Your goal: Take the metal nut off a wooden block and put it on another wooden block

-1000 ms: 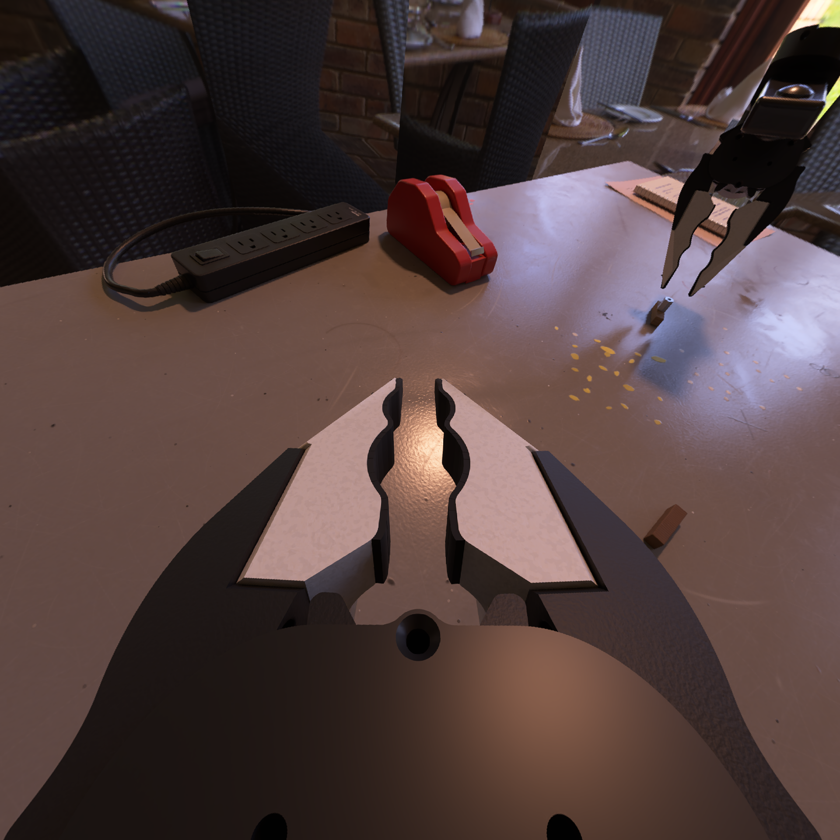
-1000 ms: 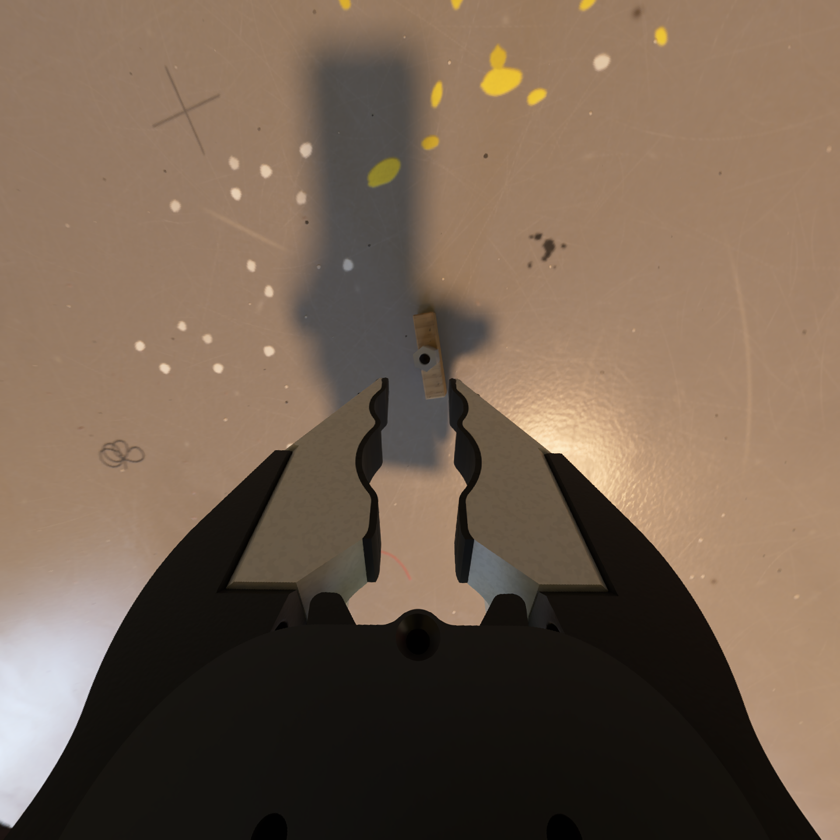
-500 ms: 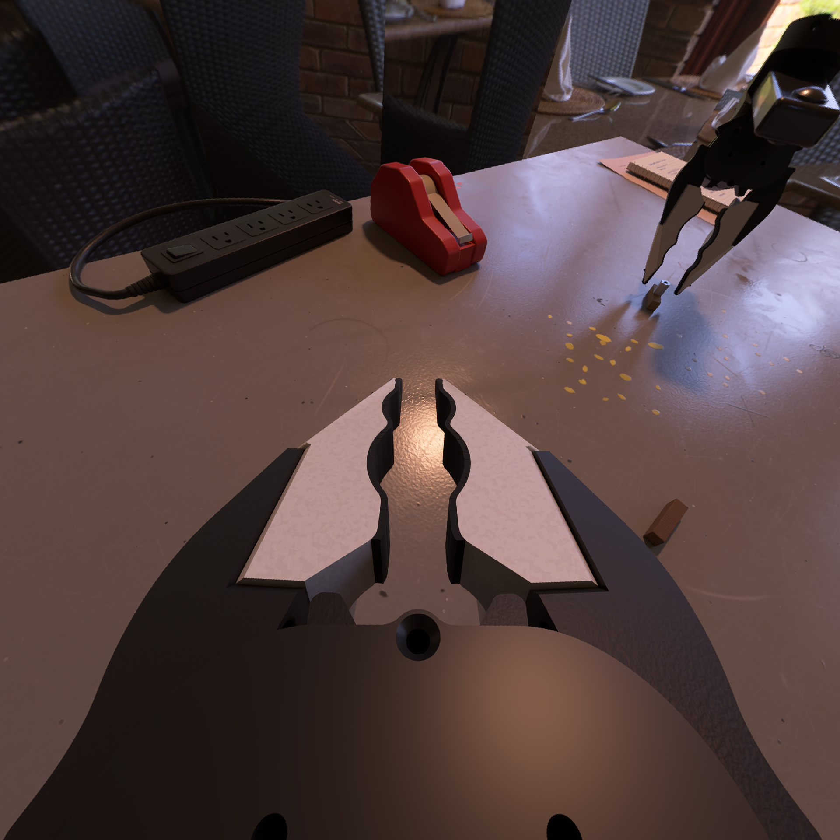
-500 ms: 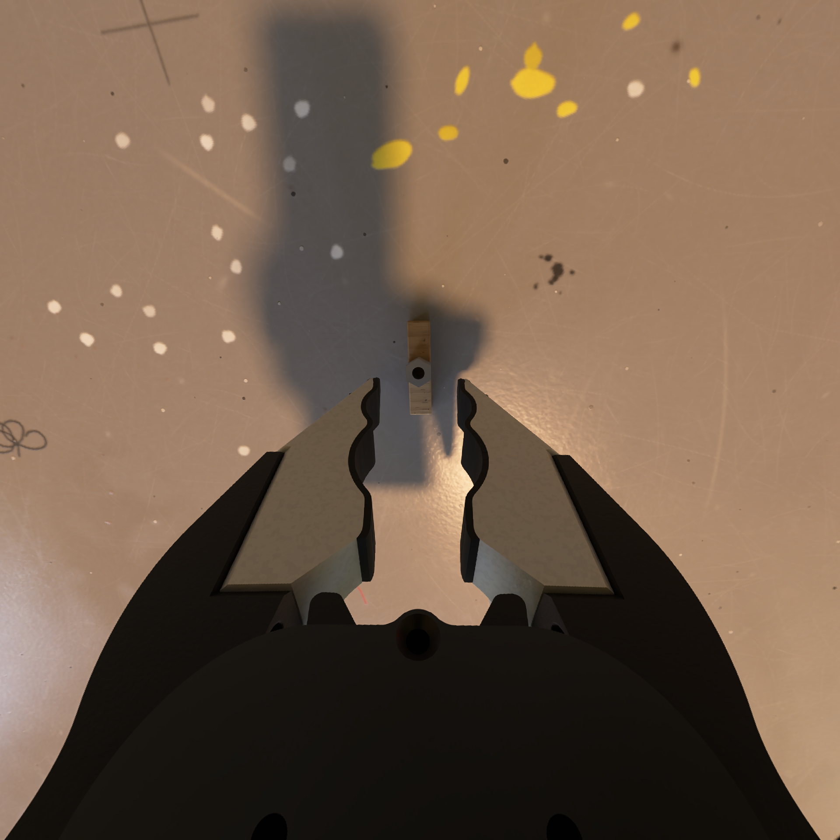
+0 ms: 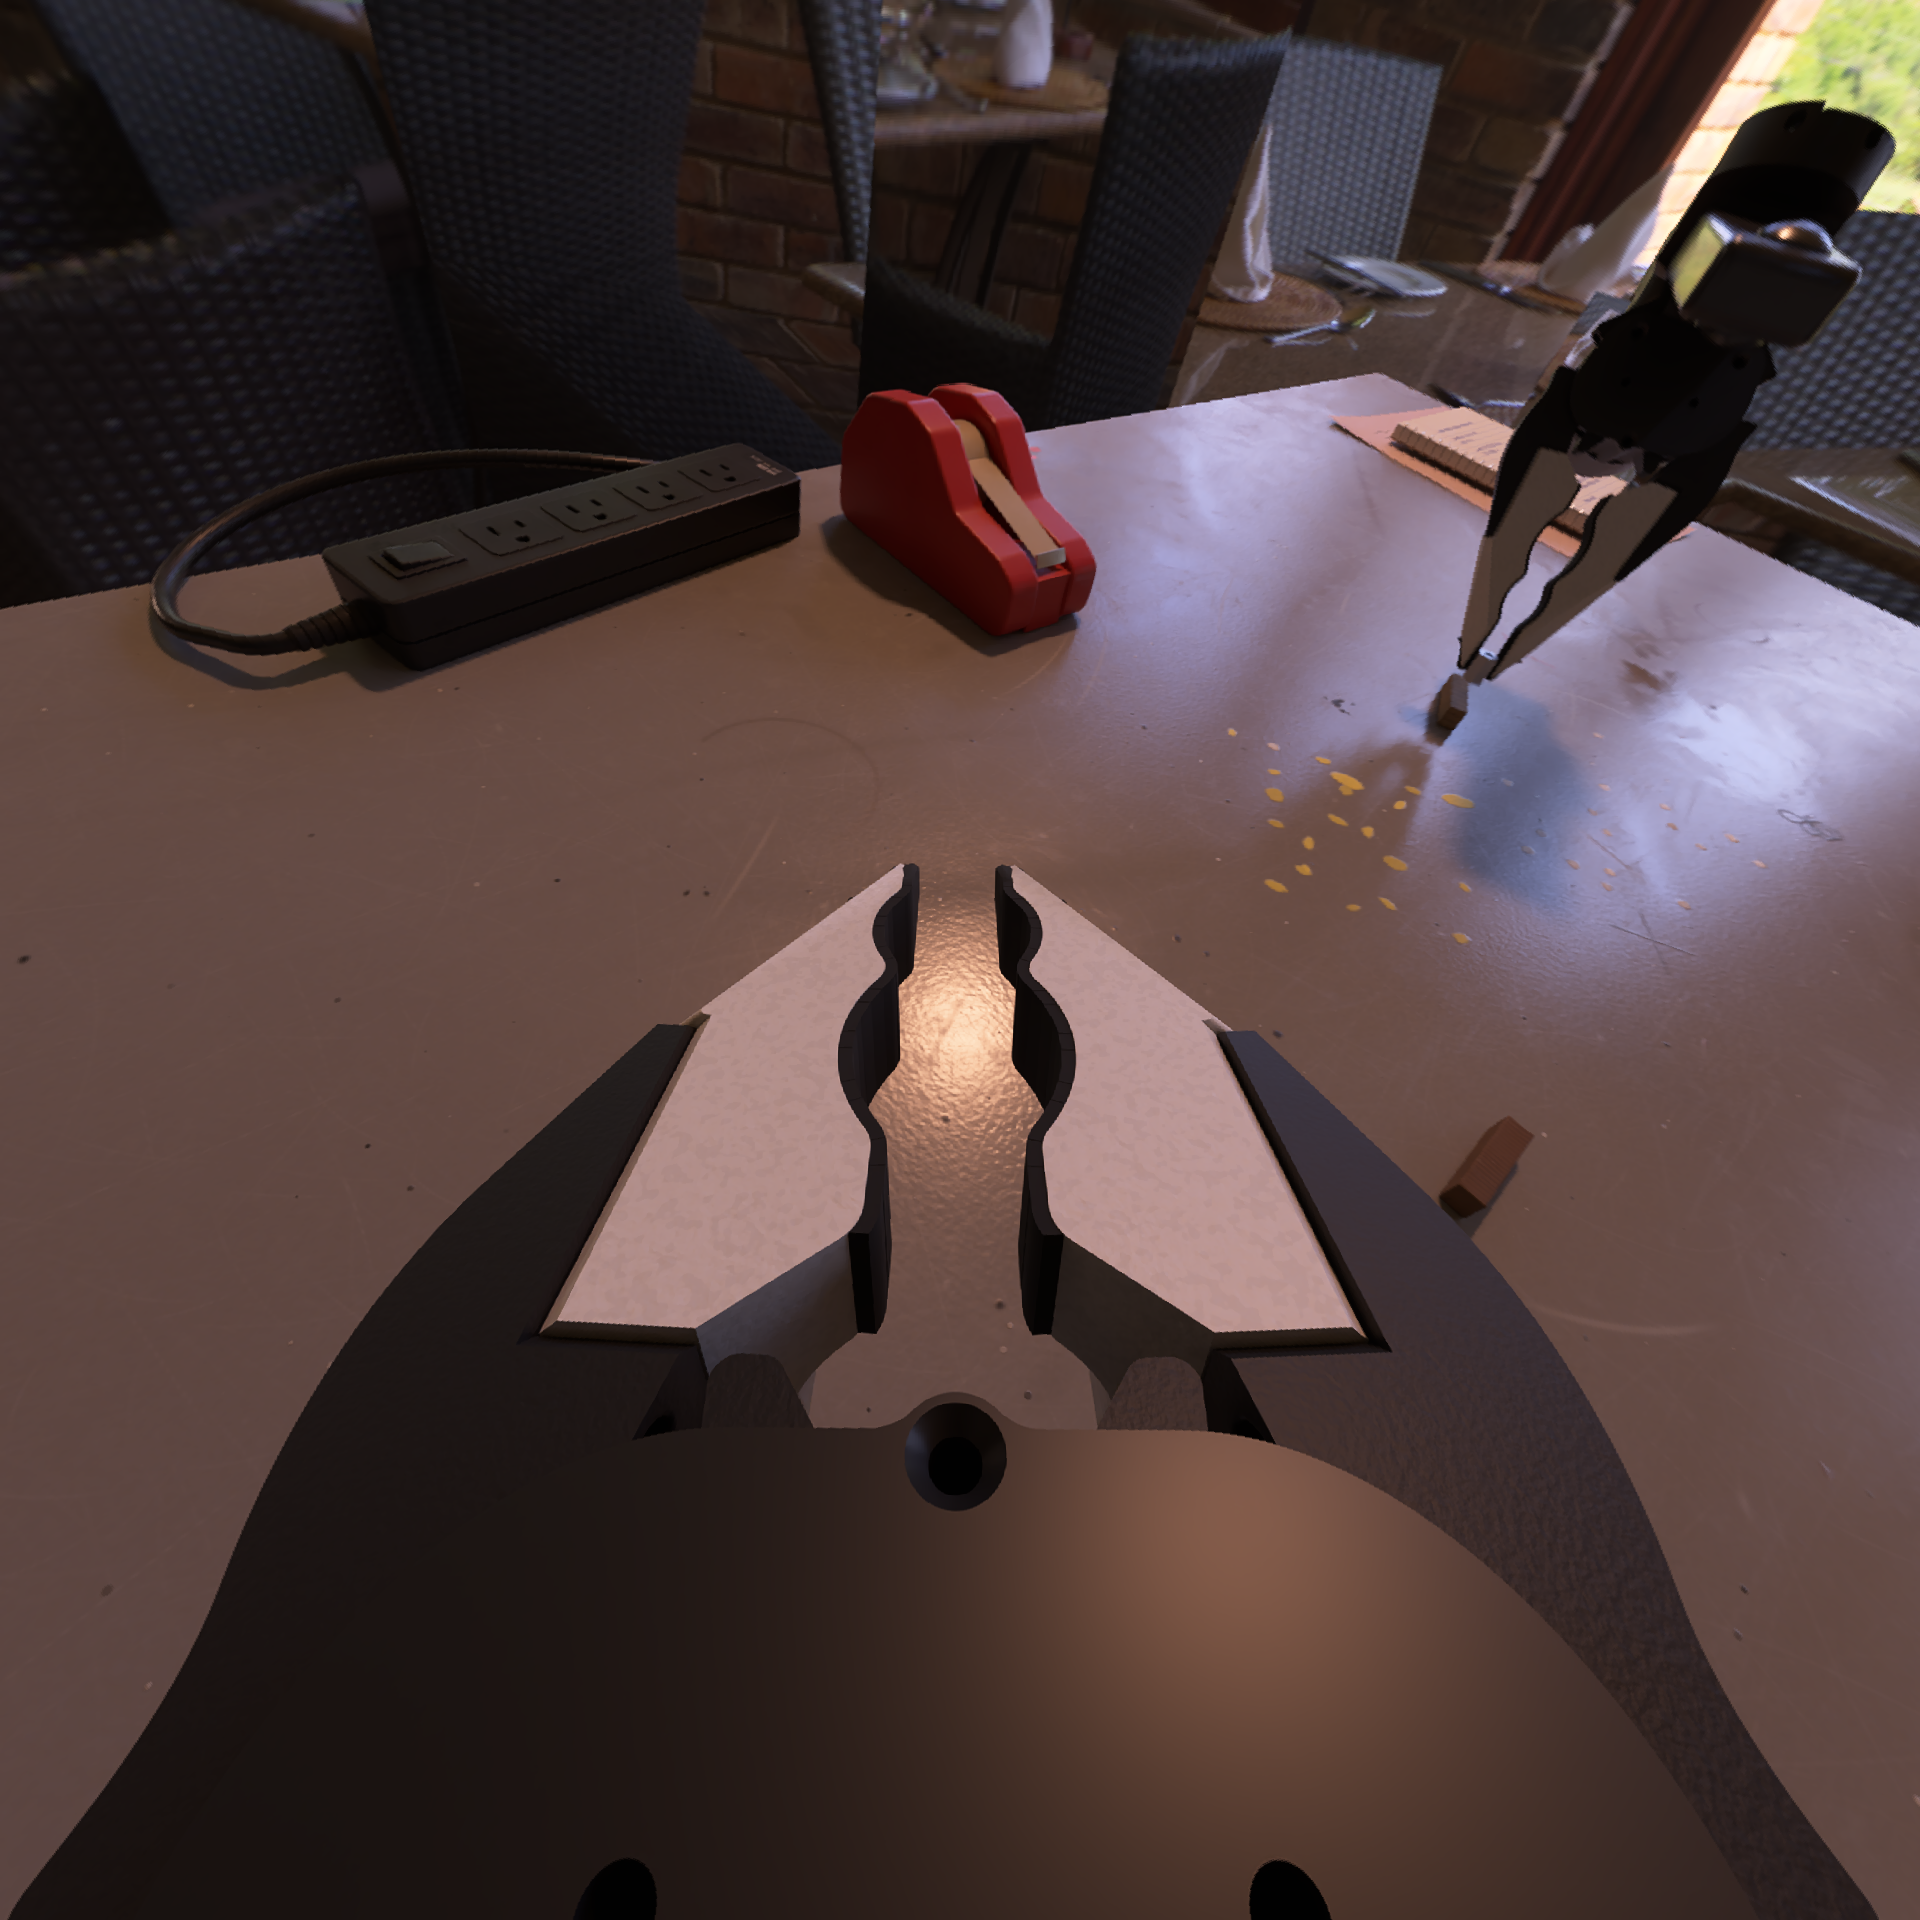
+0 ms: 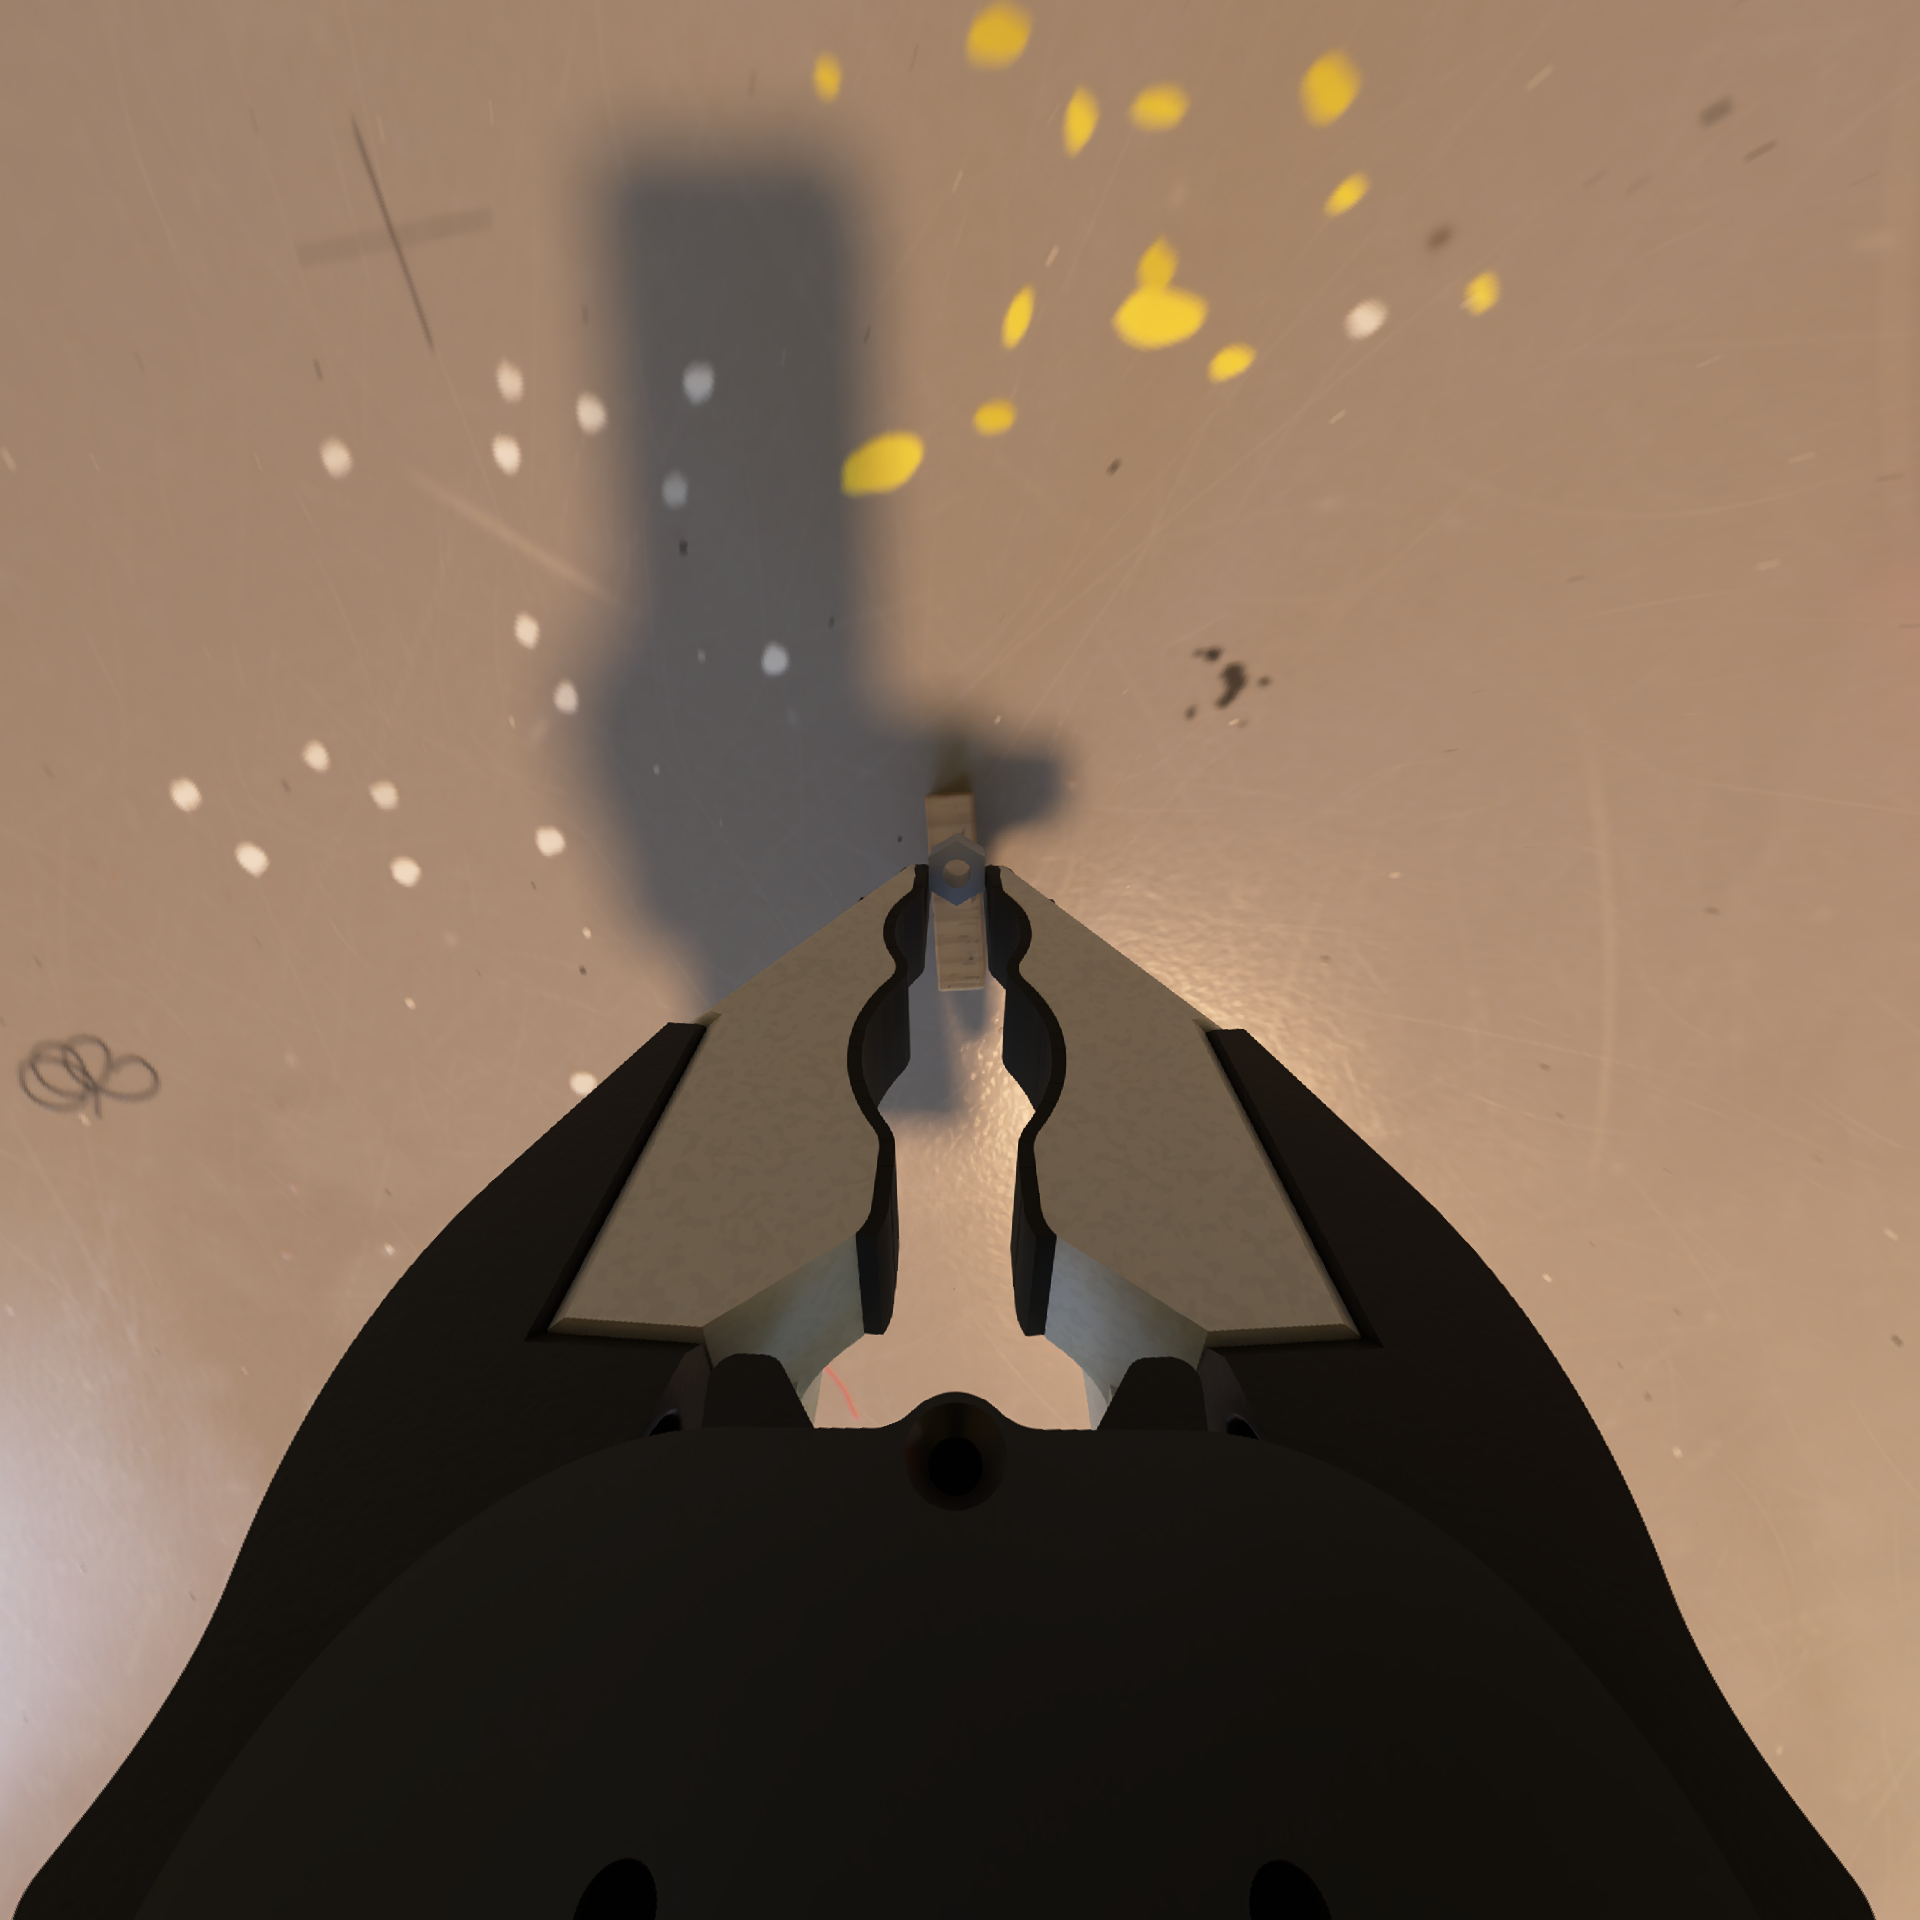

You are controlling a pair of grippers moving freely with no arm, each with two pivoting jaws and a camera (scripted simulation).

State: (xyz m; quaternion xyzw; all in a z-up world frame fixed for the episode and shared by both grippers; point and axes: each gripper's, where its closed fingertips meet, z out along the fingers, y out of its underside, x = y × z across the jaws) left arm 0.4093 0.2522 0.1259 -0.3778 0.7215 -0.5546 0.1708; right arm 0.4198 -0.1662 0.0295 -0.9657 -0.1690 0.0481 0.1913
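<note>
Right gripper (image 6: pixel 954 881) points almost straight down at the bench (image 6: pixel 1558 935), fingertips pinched onto the metal nut (image 6: pixel 952 871). The nut is clamped between the 2 tips, hex face toward the camera, hole visible. Can't tell whether it still touches the pale wooden block (image 6: pixel 958 951) directly under it; the block lies flat on the bench, long axis running along the finger gap, one end poking out past the tips. In the left wrist view the same right gripper (image 5: pixel 1481 665) hangs tilted over the far right part of the bench, near the right edge, tips just above that pale wooden block (image 5: pixel 1450 704).

Left gripper (image 5: pixel 956 878) sits low over the near middle of the bench, fingers slightly apart with bare surface showing between them, holding nothing. Second wooden block (image 5: pixel 1486 1166), darker brown, lies on the near right side, just beside the left gripper's right finger and well apart from the first block.

Yellow paint flecks (image 5: pixel 1340 821) are scattered between the 2 blocks, closer to the pale one. Far edge: red tape dispenser (image 5: pixel 961 504) near the middle, black power strip (image 5: pixel 566 545) toward the far left corner with its cable looping off. Notepad (image 5: pixel 1455 442) at the far right corner, partly behind the right gripper.
</note>
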